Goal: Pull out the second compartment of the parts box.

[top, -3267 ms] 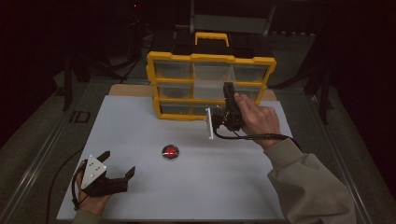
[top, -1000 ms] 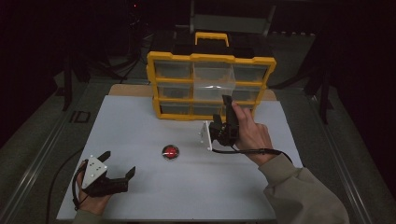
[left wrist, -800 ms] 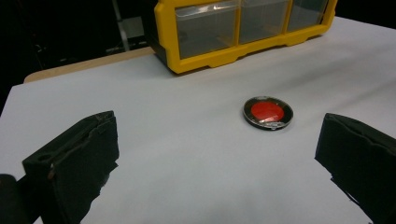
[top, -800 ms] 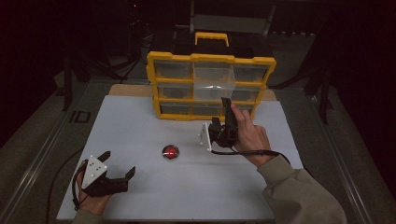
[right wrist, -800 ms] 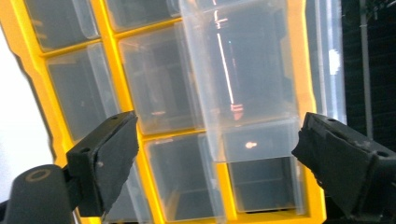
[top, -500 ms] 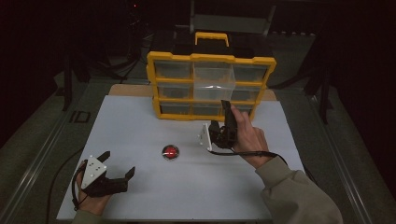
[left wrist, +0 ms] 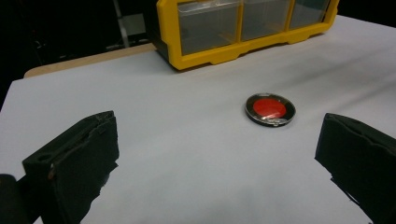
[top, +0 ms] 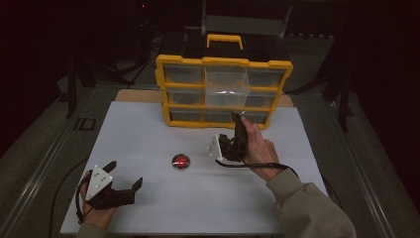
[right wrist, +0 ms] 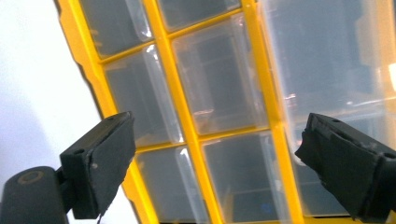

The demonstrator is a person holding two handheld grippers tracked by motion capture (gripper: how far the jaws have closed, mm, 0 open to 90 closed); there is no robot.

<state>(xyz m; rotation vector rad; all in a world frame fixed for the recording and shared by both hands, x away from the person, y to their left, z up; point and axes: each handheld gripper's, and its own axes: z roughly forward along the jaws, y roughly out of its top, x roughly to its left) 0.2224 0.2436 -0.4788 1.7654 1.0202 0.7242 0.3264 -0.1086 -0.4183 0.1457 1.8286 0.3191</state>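
Near the front of the yellow drawer organizer [top: 224, 91], the right hand-held gripper [top: 236, 130] is standing nearly upright in the person's right hand [top: 257, 148], jaws spread wide and holding nothing. Its own view is looking straight at the organizer's clear drawer fronts [right wrist: 219, 84], tilted across the picture, and one clear drawer [top: 227, 88] in the middle column is jutting out toward the near side of the counter [top: 297, 148]. The left hand-held gripper [top: 124, 179] is resting at the near left of the counter, also wide and empty, pointing toward the small round red-centred tin [top: 181, 161], which is lying alone mid-counter, well apart from both grippers.

The work in hand looks like handling that protruding drawer. To do it well, the right hand-held gripper should be squaring up with the drawer front before closing, since it is now sitting skewed to the yellow dividers [right wrist: 173, 88]. Gripping the front lip centrally, rather than at a corner, should keep the drawer from jamming in its slot. Moving it straight along its rails, slowly, is wise because the organizer is standing free and could slide or tip. Whether the drawer holds anything I cannot tell.
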